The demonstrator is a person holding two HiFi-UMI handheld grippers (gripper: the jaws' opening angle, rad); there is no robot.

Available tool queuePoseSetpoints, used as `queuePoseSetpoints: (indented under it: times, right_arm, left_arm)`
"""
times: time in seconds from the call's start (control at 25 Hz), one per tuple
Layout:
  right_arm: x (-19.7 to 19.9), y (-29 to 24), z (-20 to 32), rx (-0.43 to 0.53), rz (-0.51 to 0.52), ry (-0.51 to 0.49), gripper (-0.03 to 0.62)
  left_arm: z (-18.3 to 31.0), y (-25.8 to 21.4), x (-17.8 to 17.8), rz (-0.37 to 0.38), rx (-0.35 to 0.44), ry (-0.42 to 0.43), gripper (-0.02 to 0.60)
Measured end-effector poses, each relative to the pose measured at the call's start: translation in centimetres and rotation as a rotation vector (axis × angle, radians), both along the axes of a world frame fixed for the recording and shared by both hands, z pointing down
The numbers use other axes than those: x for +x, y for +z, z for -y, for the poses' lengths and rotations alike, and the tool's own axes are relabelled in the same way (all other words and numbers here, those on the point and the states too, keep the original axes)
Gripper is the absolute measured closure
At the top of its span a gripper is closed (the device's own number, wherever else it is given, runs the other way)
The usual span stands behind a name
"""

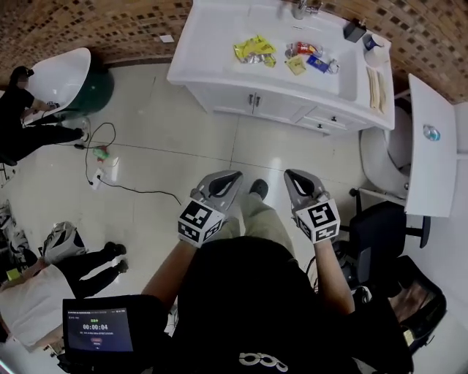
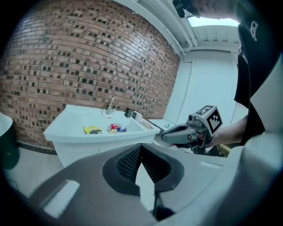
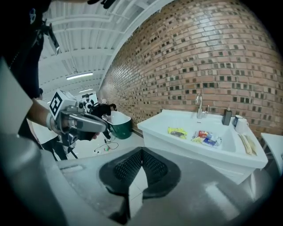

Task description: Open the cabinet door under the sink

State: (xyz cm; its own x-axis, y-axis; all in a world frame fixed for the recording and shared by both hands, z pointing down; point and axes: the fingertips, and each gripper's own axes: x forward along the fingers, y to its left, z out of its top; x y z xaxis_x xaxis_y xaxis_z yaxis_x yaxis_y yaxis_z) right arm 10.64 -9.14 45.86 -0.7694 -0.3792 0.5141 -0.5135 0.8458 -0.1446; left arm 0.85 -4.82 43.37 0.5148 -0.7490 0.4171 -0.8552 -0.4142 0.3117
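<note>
Head view looks steeply down on the person's two grippers, held side by side over the tiled floor [image 1: 183,146]. The left gripper [image 1: 228,177] and the right gripper [image 1: 294,177] each have their jaws closed tip to tip with nothing between them, as each gripper's own view confirms. Both are well apart from the white sink vanity [image 1: 212,69] that stands against the brick wall [image 1: 110,25]. The cabinet door [image 1: 232,97] sits in the vanity's front face, below the basin's near edge. It is one of a pair, whose small metal handles [image 1: 254,99] lie close together where the two doors meet. The door looks like a stiff, glossy hinged panel that should swing lightly. Its flat face offers no hold, so the handle is probably the place to take it, pinched between opened jaws and pulled outward. The handle is thin and likely slick, so a shallow grip could slip off. Farther back, wrappers [image 1: 254,50] lie in the basin below the faucet [image 1: 300,9].
</note>
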Motion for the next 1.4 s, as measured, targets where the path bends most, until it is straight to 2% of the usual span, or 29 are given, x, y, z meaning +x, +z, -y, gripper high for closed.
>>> queuePoseSetpoints:
  times: [0.12,0.28,0.44,0.72,0.92,1.24,1.4]
  right_arm:
    - [-0.1,2.0,2.3,-0.031,-0.011,-0.017,0.603]
    - [-1.7,5.1,4.9,-0.106,0.062,0.002,0.603]
    - [-3.8,9.3,8.0,-0.113,0.063,0.023,0.603]
    - [-8.1,19.1,12.9,-0.127,-0.018,0.030,0.586]
    - [-10.2,25.6,16.5,-0.137,-0.062,0.068,0.571]
    - [-11.6,34.7,21.3,-0.163,-0.140,0.135,0.545]
    - [-12.2,38.1,23.5,-0.123,-0.222,0.174,0.503]
  left_arm:
    - [2.2,1.1,0.2,-0.007,-0.013,-0.019,0.566]
    - [3.8,3.0,0.4,-0.043,-0.036,-0.024,0.566]
    - [4.9,5.3,-0.1,-0.059,-0.054,-0.014,0.566]
    - [5.7,9.4,-2.7,-0.103,-0.069,-0.044,0.566]
    - [5.0,12.6,-3.3,-0.133,-0.093,-0.039,0.566]
    - [3.3,16.8,-4.8,-0.162,-0.129,-0.034,0.566]
    - [3.9,18.5,-6.3,-0.186,-0.141,-0.064,0.566]
